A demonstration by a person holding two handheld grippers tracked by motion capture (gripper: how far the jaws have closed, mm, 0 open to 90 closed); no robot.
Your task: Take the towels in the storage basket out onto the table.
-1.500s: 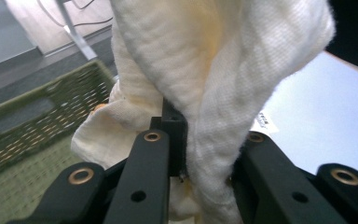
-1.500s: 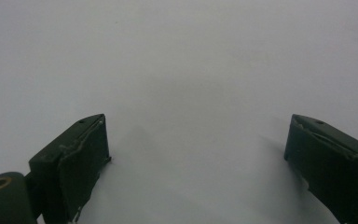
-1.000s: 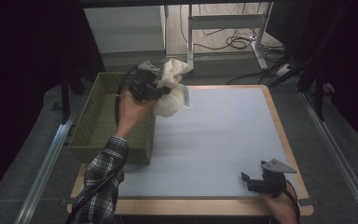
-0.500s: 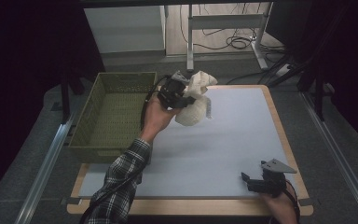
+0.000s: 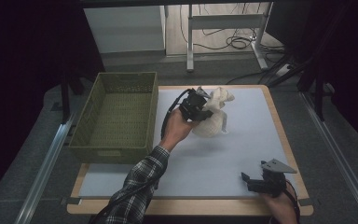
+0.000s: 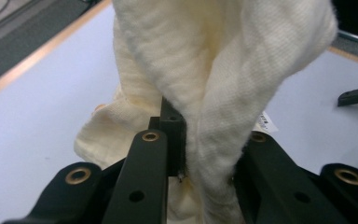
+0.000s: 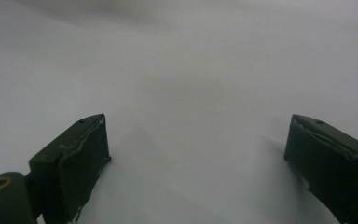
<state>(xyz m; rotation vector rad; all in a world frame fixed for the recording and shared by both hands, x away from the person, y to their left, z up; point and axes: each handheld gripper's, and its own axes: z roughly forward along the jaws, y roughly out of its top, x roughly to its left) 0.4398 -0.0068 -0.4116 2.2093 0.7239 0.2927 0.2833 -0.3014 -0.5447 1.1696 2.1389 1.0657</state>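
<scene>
Right gripper (image 5: 256, 183) sits low at the bottom right of the high view, parked on the white mat (image 5: 242, 154), jaws spread wide with nothing between them; its own view gives just blurred mat past the two jaws. Left gripper (image 5: 204, 112), mid-frame in the high view, is clamped on a cream cloth (image 5: 213, 123); in the left gripper view the fabric (image 6: 223, 93) is pinched between the jaws and drapes over them. Cloth hangs bunched above the mat at centre, right of the green basket (image 5: 116, 149), lower end seemingly touching or nearly touching the surface. Step in hand looks like carrying the cloth out over the mat; next move likely calls for lowering it and letting go, or the right gripper taking a corner. Cloth edges and corners are hard to make out in the bunch, and the left jaw tips are buried in fabric.
</scene>
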